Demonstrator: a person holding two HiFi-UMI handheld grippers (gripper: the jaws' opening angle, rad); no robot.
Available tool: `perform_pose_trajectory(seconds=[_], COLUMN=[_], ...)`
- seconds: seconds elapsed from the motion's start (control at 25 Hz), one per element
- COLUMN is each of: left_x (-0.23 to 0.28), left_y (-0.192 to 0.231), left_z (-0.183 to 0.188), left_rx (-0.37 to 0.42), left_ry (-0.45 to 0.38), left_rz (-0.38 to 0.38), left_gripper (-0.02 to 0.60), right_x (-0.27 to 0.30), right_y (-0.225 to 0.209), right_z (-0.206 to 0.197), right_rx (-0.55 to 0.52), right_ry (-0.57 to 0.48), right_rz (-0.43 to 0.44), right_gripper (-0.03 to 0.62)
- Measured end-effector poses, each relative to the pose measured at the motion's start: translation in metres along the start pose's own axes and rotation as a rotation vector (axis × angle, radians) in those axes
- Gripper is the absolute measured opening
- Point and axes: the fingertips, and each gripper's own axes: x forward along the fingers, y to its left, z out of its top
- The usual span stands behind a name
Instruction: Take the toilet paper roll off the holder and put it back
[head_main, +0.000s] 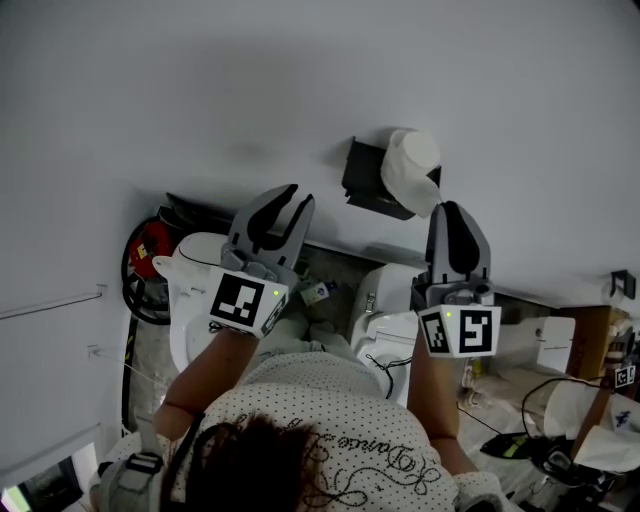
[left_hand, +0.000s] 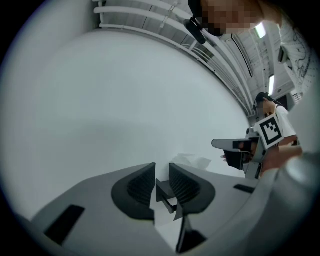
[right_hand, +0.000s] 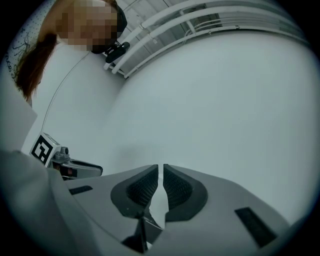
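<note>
A white toilet paper roll (head_main: 408, 168) sits on a black holder (head_main: 368, 182) fixed to the pale wall. My right gripper (head_main: 452, 210) points at the wall with its tip just below and right of the roll; I cannot tell whether it touches it. Its jaws stand almost together with nothing between them (right_hand: 161, 172). My left gripper (head_main: 291, 201) is further left, clear of the holder, and also faces the wall. Its jaws are a small gap apart and hold nothing (left_hand: 162, 172). Neither gripper view shows the roll clearly.
Below the grippers stand two white toilets (head_main: 196, 262) (head_main: 392, 305), with a red object and black hoses (head_main: 146, 252) at the left. Cables and clutter (head_main: 560, 420) lie at the lower right. The person's head and patterned shirt (head_main: 330, 440) fill the bottom edge.
</note>
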Motion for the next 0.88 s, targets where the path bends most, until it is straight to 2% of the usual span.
perform_pose_trajectory(seconds=[0.32,0.88], left_x=[-0.005,-0.012], left_y=[-0.010,-0.016], left_z=[-0.010,-0.017], left_rx=[-0.051,-0.045], left_ry=[0.019,0.033], left_rz=[-0.012,-0.011], left_gripper=[0.052,0.015], right_x=[-0.018,-0.033], right_y=[0.009,0.007], right_z=[-0.021,-0.028], right_rx=[0.016,0.024], right_ry=[0.055,0.080], right_rz=[0.000,-0.022], right_gripper=[0.021,0.017])
